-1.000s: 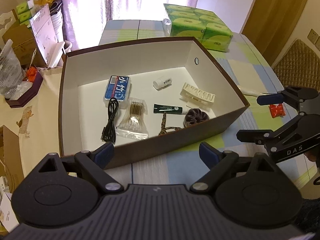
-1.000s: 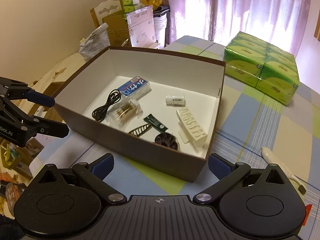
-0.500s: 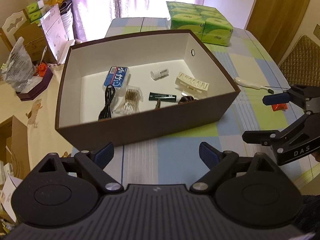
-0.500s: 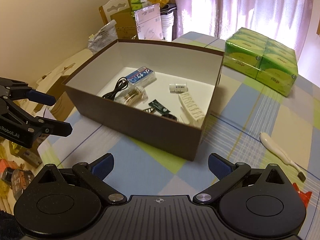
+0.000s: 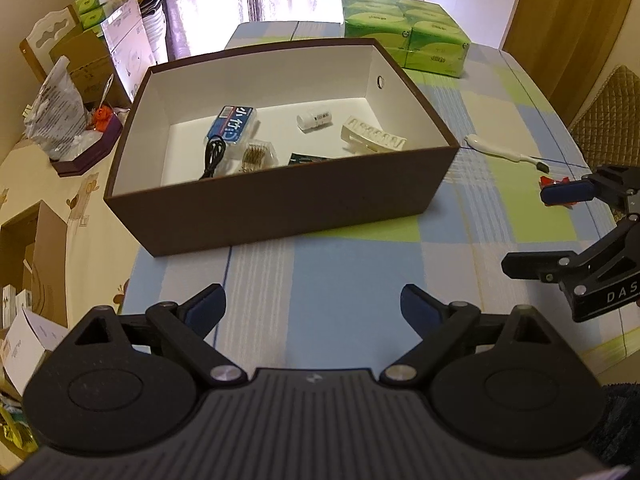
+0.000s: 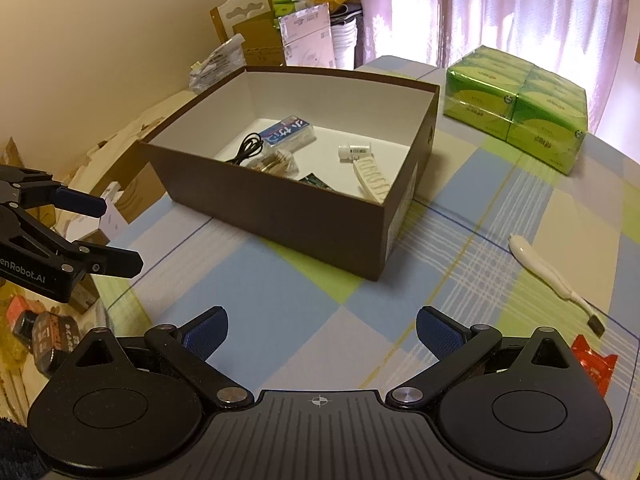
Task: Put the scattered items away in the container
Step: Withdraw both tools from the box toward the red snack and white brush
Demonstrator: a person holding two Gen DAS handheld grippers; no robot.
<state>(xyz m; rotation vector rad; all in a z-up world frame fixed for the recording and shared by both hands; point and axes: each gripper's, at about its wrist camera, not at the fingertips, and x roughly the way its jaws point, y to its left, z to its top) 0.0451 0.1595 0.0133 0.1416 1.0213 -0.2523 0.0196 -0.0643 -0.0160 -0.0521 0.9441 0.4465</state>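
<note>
Both the left tool (image 5: 313, 305) and right tool (image 6: 322, 330) gape wide, empty, above the checked bench (image 5: 340, 280); ahead sits the brown cardboard box (image 5: 280, 204), a white brush (image 6: 548, 276) to the right tool's right.

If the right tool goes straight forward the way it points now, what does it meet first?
Probably the brown box: the right tool is open, and only bare tablecloth lies between. Depth is unclear.

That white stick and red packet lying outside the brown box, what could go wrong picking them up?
The white stick is thin and lies flat on the tablecloth, so the open right gripper might pinch cloth or let it slip. The red packet sits near the table's edge, so a nudge could push it off. The box has tall walls; a low carry might bump them.
</note>
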